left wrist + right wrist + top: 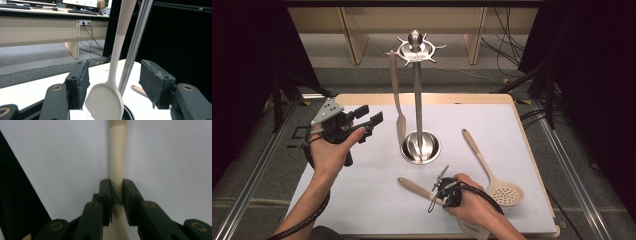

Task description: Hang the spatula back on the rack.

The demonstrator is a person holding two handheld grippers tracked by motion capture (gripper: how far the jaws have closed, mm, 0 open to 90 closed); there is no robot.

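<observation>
A steel utensil stand [417,100] rises from its round base [420,147] mid-table, and a cream spatula [399,117] hangs from a hook on its left. My left gripper [370,116] is held in the air left of the stand, open and holding nothing. In the left gripper view the spatula [105,100] and the pole [135,42] stand beyond the gripper's [115,67] wide-apart jaws. At the front, my right gripper [438,196] points down onto a cream utensil's handle [409,184] lying on the mat. In the right gripper view the pads [105,192] press on that handle [117,157], gripper [116,182] shut.
A cream slotted spoon [507,192] lies flat on the right of the white mat [362,200], handle toward the stand. The table's wooden edge [532,150] runs along the right. Black curtains and cables surround the table; desks stand behind.
</observation>
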